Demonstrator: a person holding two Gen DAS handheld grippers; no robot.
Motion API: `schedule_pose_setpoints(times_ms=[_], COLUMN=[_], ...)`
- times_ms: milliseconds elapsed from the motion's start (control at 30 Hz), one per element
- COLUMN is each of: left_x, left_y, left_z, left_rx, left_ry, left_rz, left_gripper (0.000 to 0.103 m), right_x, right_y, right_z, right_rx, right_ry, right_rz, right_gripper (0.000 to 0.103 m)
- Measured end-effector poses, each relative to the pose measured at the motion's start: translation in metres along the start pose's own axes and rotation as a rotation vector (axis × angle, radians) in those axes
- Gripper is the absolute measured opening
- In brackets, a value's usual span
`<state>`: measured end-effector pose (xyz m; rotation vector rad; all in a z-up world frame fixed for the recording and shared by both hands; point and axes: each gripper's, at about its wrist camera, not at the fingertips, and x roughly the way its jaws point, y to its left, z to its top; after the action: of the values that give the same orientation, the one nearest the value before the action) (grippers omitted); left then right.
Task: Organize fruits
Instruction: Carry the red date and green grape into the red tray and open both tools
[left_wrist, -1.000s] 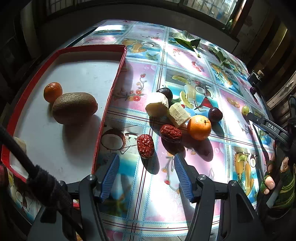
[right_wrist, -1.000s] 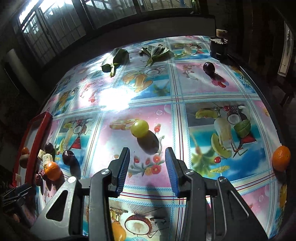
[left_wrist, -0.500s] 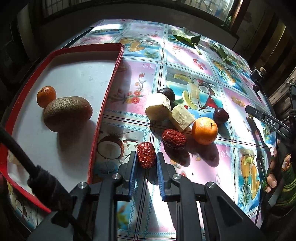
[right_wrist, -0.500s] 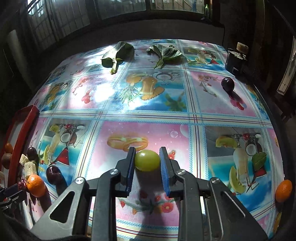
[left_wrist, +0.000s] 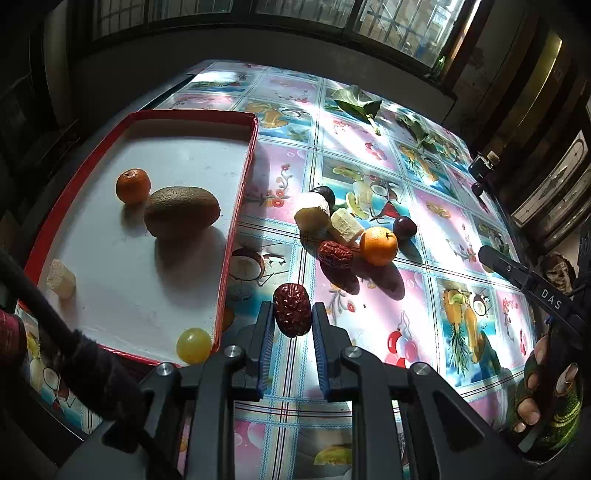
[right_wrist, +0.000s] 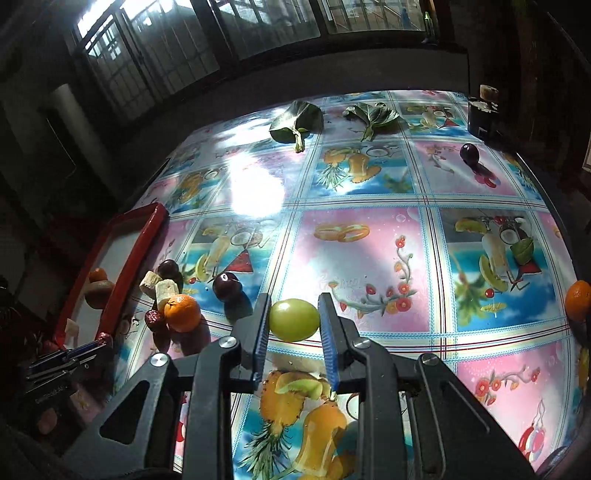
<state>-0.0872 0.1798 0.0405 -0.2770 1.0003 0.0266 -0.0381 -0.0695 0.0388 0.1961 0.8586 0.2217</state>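
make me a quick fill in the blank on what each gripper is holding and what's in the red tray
1. The left gripper is shut on a wrinkled red ____.
2. The right gripper is shut on a round green ____.
3. In the red tray, the small orange sits beside a brown ____.
4. On the far side of the table lie two green ____.

Missing words: date; grape; kiwi; leaves

Hard sunlight from barred windows (right_wrist: 155, 66); glare patch on glossy fruit-print tablecloth (right_wrist: 255, 192); long shadows, dark bowed edges, focus sharp
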Motion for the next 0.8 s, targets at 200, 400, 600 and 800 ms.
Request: schedule_pose_setpoints(times_ms=[200, 400, 600, 800], left_x=[-0.020, -0.033, -0.041, -0.048], left_y=[0.012, 0.020, 0.033, 0.046], left_z=[-0.007, -0.010, -0.012, -0.016], left_rx=[-0.025, -0.040, -0.065, -0.087], left_ry=[-0.033, -0.068, -0.083, -0.096], left_rz=[0.009, 0.061, 0.104, 0.123], left_gripper=[0.019, 0.019, 0.019, 0.019], right_x=[-0.017, -0.023, -0.028, -0.027], right_y=[0.029, 0.058, 0.088, 0.111], right_z=[-0.016, -0.026, -0.033, -0.039], right_rx=[-0.030, -0.065, -0.106, -0.137], right_ry=[0.000, 0.012, 0.019, 0.037], right_rz=[0.068, 0.120, 0.173, 0.211], right_gripper=[0.027, 0.027, 0.027, 0.028])
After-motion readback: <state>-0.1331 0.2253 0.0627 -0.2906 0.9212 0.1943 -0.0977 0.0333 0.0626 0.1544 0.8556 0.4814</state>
